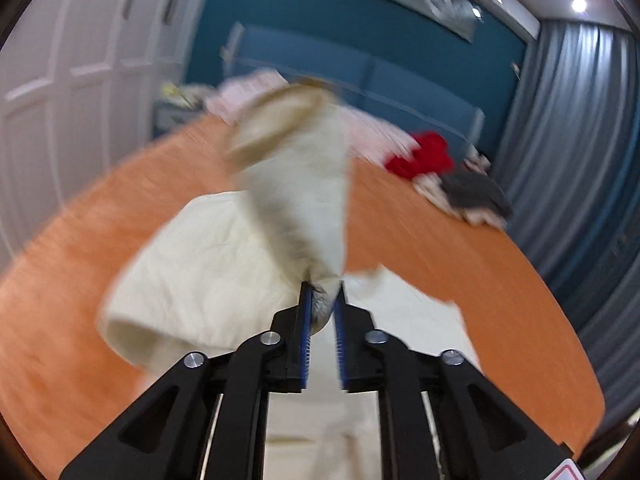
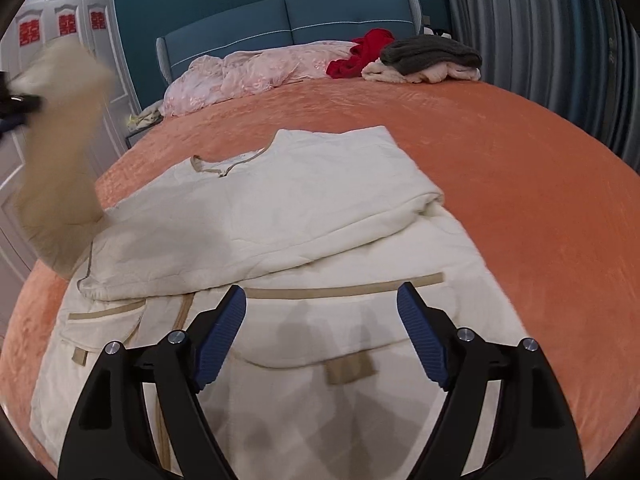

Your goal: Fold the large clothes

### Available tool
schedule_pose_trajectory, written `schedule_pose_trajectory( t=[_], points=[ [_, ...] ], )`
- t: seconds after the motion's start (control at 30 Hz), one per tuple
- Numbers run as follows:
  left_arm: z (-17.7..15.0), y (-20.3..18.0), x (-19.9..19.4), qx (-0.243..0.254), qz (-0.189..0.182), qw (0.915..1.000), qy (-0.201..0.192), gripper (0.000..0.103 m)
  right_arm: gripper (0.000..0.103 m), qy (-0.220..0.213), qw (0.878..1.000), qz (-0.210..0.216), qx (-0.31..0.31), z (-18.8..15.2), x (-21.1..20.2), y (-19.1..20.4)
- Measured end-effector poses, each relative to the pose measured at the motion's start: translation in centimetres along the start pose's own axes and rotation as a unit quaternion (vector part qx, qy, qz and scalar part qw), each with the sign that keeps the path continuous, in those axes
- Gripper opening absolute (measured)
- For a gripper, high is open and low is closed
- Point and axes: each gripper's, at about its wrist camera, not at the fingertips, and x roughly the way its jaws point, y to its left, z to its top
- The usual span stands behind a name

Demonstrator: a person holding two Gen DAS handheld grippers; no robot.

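Though blurred — sleeve [image 1: 298, 184] in left tool [image 1: 323, 286]

Bare orange bedspread [image 2: 500, 168] lies open right of the cream jacket [image 2: 304, 208]. The raised sleeve [image 2: 60, 140] blocks the left; a clothes pile [image 2: 424, 60] crowds the headboard end.

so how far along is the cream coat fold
Done: one sleeve already lies folded across the cream coat on the orange bed. In hand: the left gripper has the other sleeve pinched and lifted. The right gripper hovers open. Left: laying that sleeve down, folding the body.
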Motion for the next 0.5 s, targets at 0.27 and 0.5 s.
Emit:
schedule_pose_trajectory(
  t=[0.27,0.5],
  points=[
    [-6.9,1.4,4.1,-0.114,-0.027,0.9893,0.086,0.053,0.089,-0.003,0.998,0.057,0.023,2.3,-0.4,-2.2],
    [-6.2,13.4,4.6,-0.283,0.058,0.9540,0.079,0.053,0.089,0.024,0.993,0.093,0.074,5.9,4.6,-1.6]
  ],
)
